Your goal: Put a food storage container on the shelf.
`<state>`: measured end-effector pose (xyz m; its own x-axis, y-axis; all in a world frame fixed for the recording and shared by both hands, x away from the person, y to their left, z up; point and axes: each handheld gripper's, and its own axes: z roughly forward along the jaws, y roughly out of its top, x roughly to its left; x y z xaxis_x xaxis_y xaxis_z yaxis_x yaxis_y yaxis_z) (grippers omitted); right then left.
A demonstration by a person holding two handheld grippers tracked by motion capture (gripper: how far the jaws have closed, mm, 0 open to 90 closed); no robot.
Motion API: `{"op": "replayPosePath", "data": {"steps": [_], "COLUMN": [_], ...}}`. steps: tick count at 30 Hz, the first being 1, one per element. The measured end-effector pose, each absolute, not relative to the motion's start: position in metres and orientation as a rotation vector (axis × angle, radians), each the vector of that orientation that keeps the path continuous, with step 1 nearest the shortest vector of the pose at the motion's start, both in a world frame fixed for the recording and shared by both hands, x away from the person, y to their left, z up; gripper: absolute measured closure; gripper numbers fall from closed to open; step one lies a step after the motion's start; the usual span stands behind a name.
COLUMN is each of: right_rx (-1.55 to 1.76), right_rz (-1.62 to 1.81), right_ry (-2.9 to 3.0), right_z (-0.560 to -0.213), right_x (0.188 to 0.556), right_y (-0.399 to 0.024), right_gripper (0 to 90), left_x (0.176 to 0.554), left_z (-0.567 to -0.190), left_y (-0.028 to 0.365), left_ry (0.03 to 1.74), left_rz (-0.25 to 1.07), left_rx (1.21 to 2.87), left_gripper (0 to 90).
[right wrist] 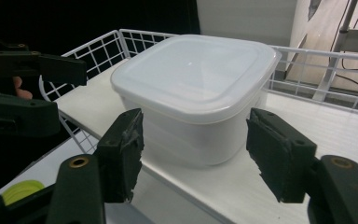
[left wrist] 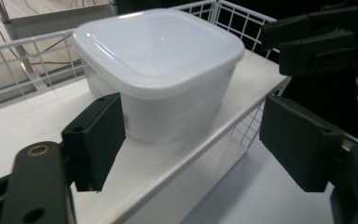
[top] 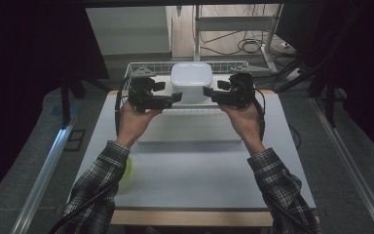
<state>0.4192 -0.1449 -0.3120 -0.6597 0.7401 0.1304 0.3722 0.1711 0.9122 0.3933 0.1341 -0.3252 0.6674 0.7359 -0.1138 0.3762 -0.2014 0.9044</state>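
Observation:
A white lidded plastic tub [top: 191,78] stands on a raised white shelf [top: 190,127] with a wire rail at the table's far side. My left gripper [top: 177,97] sits just left of the tub and my right gripper [top: 207,92] just right of it, their tips pointing inward at its front corners. In the left gripper view the tub [left wrist: 163,70] lies ahead of the spread jaws of the left gripper [left wrist: 196,140], with no pad pressing on it. In the right gripper view the tub [right wrist: 196,93] sits beyond the right gripper [right wrist: 198,154], whose jaws also stand apart.
The wire rail [top: 151,66] runs along the shelf's back and sides. A yellow round object [top: 128,168] lies on the white table [top: 190,170] beside the left sleeve. Dark curtains flank the table, and cables lie on the floor behind it.

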Motion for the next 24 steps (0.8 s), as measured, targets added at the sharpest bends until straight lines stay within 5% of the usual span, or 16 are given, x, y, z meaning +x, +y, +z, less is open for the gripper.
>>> {"op": "replayPosePath", "data": {"steps": [8,24], "right_rx": [1.017,0.935], "right_rz": [1.482,1.471], "right_ry": [2.150,2.237], "right_z": [-0.318,-0.345], "right_x": [0.407,0.381], "right_y": [-0.145,-0.156], "right_gripper": [30.0,14.4], "left_x": [0.378,0.340], "left_z": [-0.337,-0.375], "left_y": [0.128,0.124], "left_ry": [0.855,0.781], "left_rz": [0.397,0.399], "left_rx": [1.862,1.889], "left_gripper": [12.3,12.5]}}
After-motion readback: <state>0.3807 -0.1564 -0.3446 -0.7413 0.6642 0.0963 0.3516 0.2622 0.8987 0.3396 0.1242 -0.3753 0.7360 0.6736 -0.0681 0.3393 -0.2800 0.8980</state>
